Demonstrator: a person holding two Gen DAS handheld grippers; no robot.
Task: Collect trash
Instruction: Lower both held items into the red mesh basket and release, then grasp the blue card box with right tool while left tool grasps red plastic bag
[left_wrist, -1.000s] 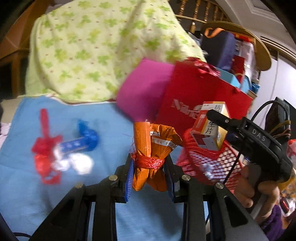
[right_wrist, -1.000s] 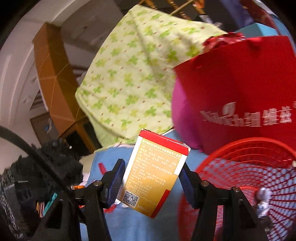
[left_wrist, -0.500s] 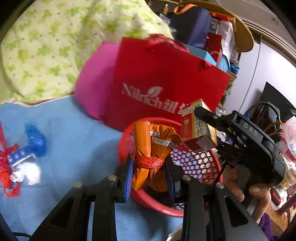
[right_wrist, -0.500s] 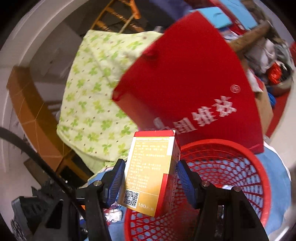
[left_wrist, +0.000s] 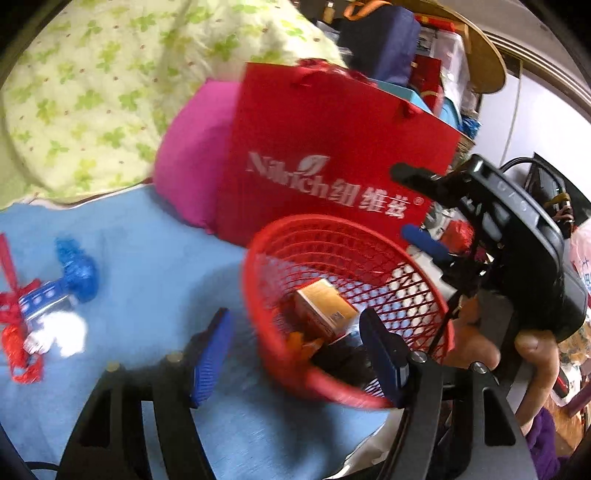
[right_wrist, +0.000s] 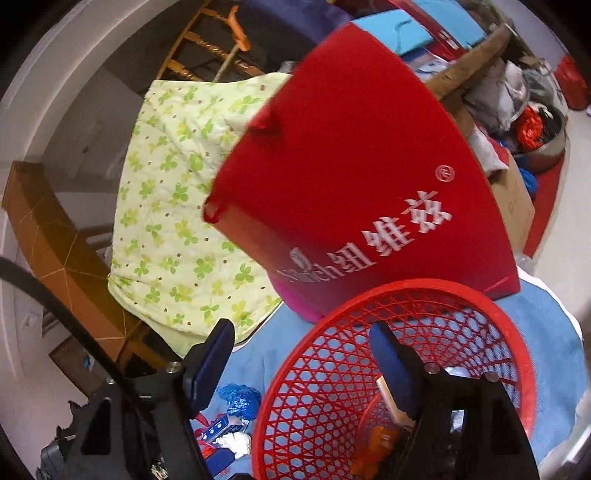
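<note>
A red mesh basket stands on the blue cloth. Inside lie the orange-yellow box and an orange wrapper. My left gripper is open and empty over the basket's near rim. My right gripper is open and empty above the basket, where the box edge and the wrapper show. It also appears at the right of the left wrist view. A red, blue and white bundle of scraps lies on the cloth at the left.
A red paper bag stands right behind the basket, with a pink cushion and a green-patterned quilt to its left. Cluttered shelves rise behind. A wooden frame shows at the left.
Both grippers opened. The orange wrapper dropped from my left gripper and the box from my right gripper, and both now lie in the basket.
</note>
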